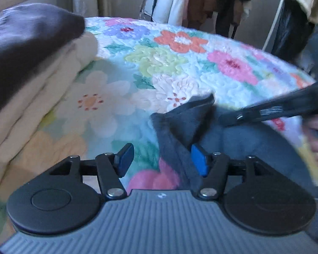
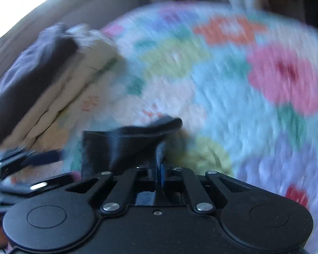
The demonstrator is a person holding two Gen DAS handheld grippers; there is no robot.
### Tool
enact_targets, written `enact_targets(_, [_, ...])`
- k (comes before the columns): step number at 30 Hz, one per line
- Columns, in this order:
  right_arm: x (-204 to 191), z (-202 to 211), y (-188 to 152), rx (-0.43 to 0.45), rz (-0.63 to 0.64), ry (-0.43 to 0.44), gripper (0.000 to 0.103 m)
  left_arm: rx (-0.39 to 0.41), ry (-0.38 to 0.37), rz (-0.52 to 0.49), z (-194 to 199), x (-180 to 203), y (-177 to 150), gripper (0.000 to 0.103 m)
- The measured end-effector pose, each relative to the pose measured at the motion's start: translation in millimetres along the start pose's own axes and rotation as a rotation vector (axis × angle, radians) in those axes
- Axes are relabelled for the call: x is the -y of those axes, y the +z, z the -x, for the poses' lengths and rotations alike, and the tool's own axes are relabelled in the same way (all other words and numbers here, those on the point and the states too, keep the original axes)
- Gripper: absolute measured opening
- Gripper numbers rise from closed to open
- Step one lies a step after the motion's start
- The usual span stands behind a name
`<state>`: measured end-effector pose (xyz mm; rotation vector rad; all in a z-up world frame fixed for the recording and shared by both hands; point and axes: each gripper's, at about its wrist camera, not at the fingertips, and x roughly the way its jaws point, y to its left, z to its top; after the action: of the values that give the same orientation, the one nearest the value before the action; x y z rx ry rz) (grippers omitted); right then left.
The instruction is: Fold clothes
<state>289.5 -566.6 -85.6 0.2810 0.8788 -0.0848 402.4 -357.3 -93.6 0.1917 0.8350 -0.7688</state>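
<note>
Right gripper (image 2: 159,170) pinches the dark grey garment (image 2: 125,141) near the folded stack (image 1: 31,63). Left gripper (image 1: 162,158) is spread at its hem. Judgement: bite the hem squarely, keep tension even

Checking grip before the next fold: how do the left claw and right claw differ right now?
The left claw is open, while the right claw is shut on the dark grey garment. The garment's edge only hangs past the left claw's blue pad; the right pinches a fold. Both are above the floral quilt.
</note>
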Motion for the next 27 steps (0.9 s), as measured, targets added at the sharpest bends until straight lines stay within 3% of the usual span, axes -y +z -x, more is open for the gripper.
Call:
enact_targets(2, [-12,8,-3,0.062,0.093,-0.024,0.005,-0.022,0.008,-0.004,-22,7,-1,0.062])
enact_targets(4, [-31,19,-9,0.124,0.243,-0.078,0.004,0.030,0.068,0.022,-27,13,-2,0.060])
enact_targets(5, [-40,23,-12,0.160,0.314,-0.125,0.004,0.072,0.111,0.042,-25,16,-3,0.051])
enact_targets(6, [-49,26,-16,0.200,0.382,-0.195,0.004,0.114,0.149,0.058,-23,18,-3,0.013])
enact_targets(7, [-57,29,-19,0.239,0.449,-0.265,0.003,0.151,0.187,0.071,-19,18,-2,0.006])
enact_targets(9, [-67,24,-22,0.253,0.514,-0.382,0.001,0.199,0.278,0.109,-13,16,0,0.005])
enact_targets(12, [-57,15,-15,0.187,0.424,-0.430,0.009,0.172,0.266,0.151,-9,11,-4,0.006])
enact_targets(14, [-33,30,-17,0.173,0.257,-0.402,0.037,0.154,0.258,0.179,-6,7,-6,0.009])
enact_targets(16, [-1,60,-30,0.158,0.035,-0.303,0.046,0.160,0.244,0.183,5,7,-13,0.027])
enact_targets(17, [15,77,-40,0.150,-0.064,-0.253,0.046,0.162,0.218,0.191,15,7,-20,0.042])
enact_targets(18, [31,94,-56,0.141,-0.149,-0.205,0.046,0.157,0.175,0.206,23,8,-24,0.045])
enact_targets(22, [64,158,-134,0.121,-0.246,-0.159,0.046,0.118,-0.013,0.186,51,29,-45,0.045])
enact_targets(27, [79,192,-209,0.110,-0.231,-0.211,0.046,0.061,-0.101,-0.017,59,97,-65,0.043])
